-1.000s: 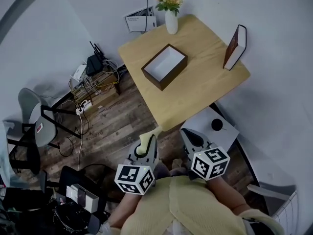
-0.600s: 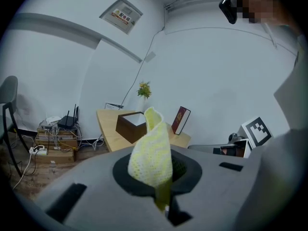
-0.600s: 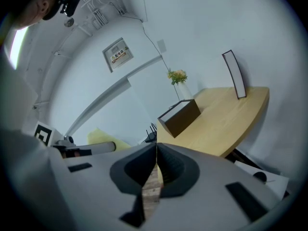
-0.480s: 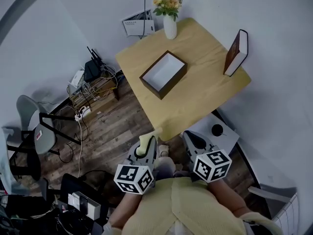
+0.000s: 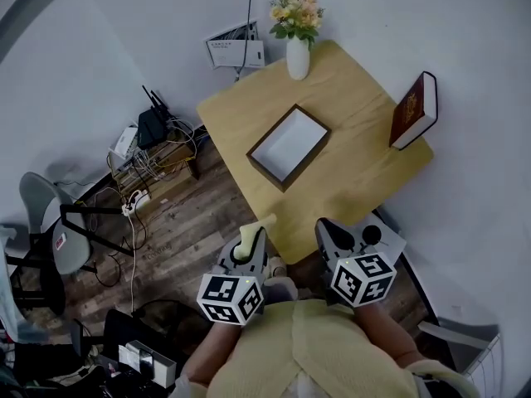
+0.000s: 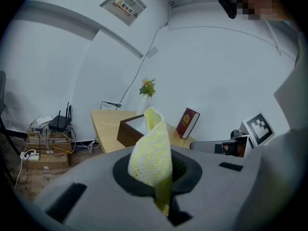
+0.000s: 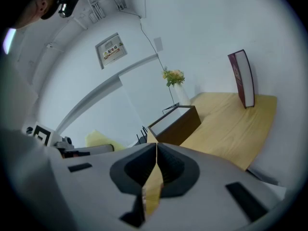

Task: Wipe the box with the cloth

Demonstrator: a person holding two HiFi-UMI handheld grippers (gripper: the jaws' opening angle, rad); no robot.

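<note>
The yellow cloth (image 6: 149, 148) is pinched tight in the jaws of the left gripper (image 6: 156, 173), and its top sticks up. The jaws of the right gripper (image 7: 155, 170) are pressed together with nothing in them. The brown box (image 5: 289, 143) is seen open on the wooden table (image 5: 348, 168), well apart from the cloth. A red book (image 5: 413, 110) is stood farther back.

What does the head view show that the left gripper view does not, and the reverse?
Only the head view shows the low white stand. Only the left gripper view shows the framed notice high on the wall, and that the left tongs are shut on the yellow knitted cloth. Both show the light wooden table, the dark brown box with a white inside, the red book and the white vase of flowers.
</note>
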